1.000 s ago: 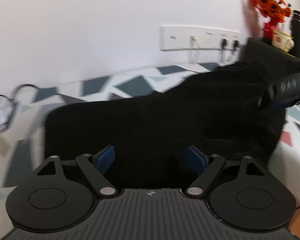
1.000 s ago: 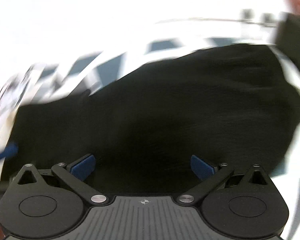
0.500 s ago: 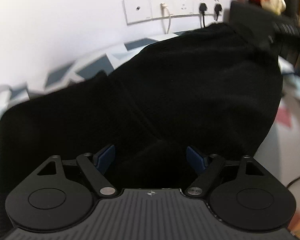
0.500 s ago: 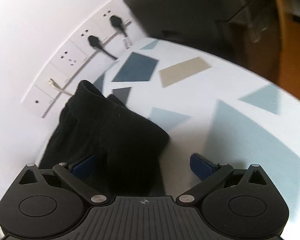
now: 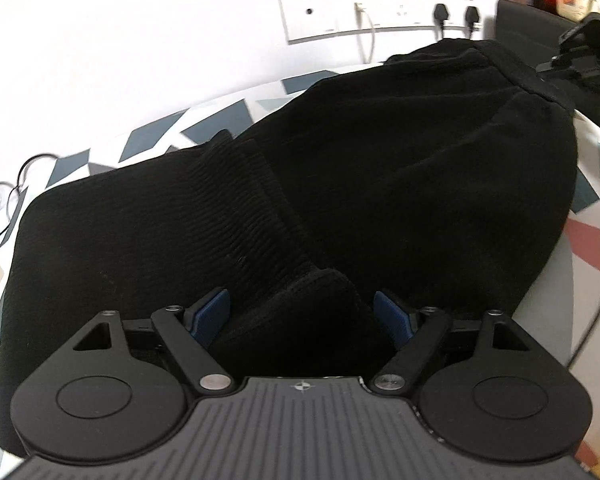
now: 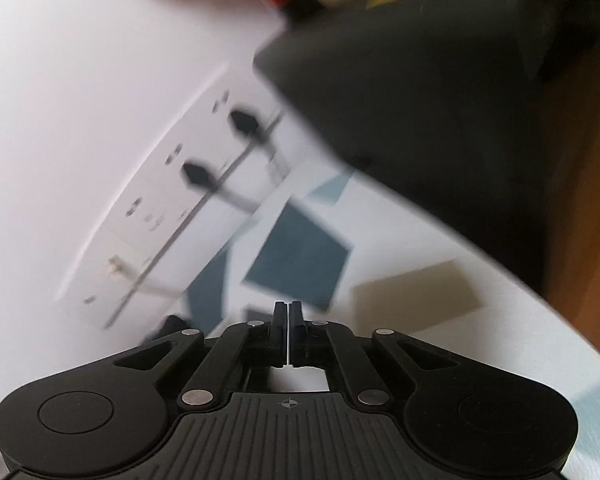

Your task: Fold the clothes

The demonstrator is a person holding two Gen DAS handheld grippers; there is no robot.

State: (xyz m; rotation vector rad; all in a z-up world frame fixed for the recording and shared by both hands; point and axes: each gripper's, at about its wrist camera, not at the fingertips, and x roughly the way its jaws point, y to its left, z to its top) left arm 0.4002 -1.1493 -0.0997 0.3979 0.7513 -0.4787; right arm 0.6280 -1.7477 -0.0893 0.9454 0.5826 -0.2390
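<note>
While the right gripper (image 6: 288, 312) has swung clear of the garment, its jaws are closing to a thin slit with nothing between them, a moment after standing wide beside the cloth. Its view is now smeared with motion and tipped over: the socket strip (image 6: 172, 200) on the wall runs diagonally through the left of the frame, the patterned worktop (image 6: 300, 256) fills the centre, and a dark grey slab takes the upper right. No black fabric shows there any more, apart perhaps from a dark scrap at the lower left by the linkage, too blurred to name.

The left gripper (image 5: 302, 314) has barely shifted over the last half second. Its jaws stand wide over the black garment (image 5: 340, 184), with a raised fold of the cloth bunched between the blue pads (image 5: 210, 312); I cannot see the pads pressing on it. The garment spreads across most of that frame, its banded edge toward the upper right near the wall sockets, one ribbed layer lapped over another through the middle.

By my reading the right hand has let go of its side, and the fold it carried lies in place. The left looks poised to pinch the near bunch for another fold.
</note>
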